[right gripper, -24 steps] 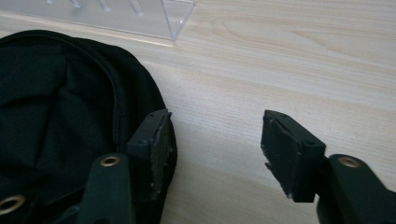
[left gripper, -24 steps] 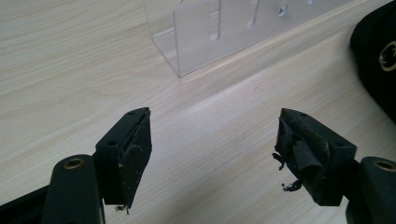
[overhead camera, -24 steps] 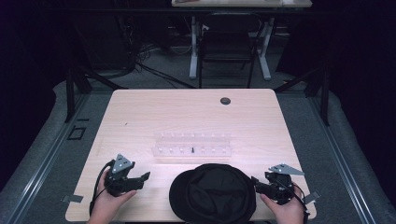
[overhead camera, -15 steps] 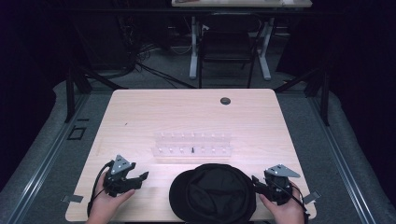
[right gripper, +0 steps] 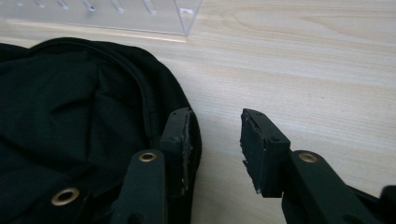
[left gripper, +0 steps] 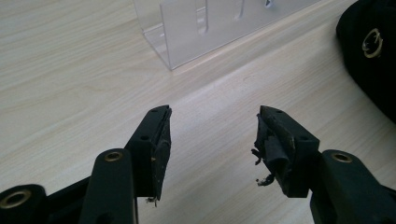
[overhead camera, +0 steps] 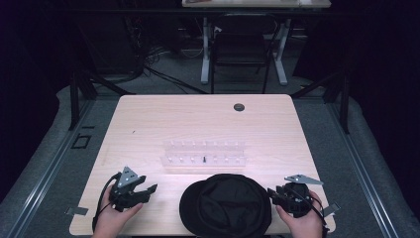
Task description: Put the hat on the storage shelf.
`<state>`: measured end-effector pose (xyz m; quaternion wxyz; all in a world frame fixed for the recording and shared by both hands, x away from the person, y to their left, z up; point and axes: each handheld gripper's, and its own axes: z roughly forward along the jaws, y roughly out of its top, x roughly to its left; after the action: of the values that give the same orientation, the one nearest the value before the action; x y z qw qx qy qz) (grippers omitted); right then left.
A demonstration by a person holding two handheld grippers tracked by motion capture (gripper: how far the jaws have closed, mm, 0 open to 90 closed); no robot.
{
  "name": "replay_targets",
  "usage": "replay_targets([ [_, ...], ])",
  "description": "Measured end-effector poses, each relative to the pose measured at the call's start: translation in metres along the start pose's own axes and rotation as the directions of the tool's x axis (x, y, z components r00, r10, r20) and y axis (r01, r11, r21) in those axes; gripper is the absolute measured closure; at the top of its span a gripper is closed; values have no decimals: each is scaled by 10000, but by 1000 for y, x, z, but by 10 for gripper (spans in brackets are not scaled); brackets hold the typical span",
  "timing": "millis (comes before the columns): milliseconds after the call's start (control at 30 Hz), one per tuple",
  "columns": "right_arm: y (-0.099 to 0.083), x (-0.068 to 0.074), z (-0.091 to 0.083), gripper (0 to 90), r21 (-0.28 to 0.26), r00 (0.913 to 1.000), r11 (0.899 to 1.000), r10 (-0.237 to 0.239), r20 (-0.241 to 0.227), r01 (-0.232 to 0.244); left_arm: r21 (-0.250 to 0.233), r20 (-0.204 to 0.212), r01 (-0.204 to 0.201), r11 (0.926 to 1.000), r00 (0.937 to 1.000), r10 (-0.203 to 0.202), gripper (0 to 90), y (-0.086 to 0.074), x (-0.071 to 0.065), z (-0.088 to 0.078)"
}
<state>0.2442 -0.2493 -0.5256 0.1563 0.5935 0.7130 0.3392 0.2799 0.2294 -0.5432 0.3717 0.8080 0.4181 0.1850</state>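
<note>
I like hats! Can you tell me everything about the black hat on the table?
The black hat looks like soft, wrinkly cloth with a round shape and a stitched seam. It has small brass-coloured eyelets and lies flat at the near edge of the wooden table, just in front of a clear plastic rack. The right gripper has its jaws open at the hat's edge, one jaw over the cloth; whether it touches is unclear.

My black hat (overhead camera: pixel 225 206) has brass eyelets; table (overhead camera: pixel 148 124) is pale wood grain; rack (overhead camera: pixel 204 153) clear plastic; my 2 tools, left tool (overhead camera: pixel 148 191) and right tool (overhead camera: pixel 271 193), black, grey plates on top.
</note>
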Motion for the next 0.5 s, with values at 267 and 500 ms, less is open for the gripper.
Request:
replay_targets([
  [267,-2,1,-5,627,392,9978,9978,558,-366,-543,-151,257,269,9995,9993,-265,489,4,-1,-5],
  [500,-2,2,-6,662,719,9943,9952,719,-786,-663,-155,396,404,9991,9984,-398,488,4,-4,-6],
])
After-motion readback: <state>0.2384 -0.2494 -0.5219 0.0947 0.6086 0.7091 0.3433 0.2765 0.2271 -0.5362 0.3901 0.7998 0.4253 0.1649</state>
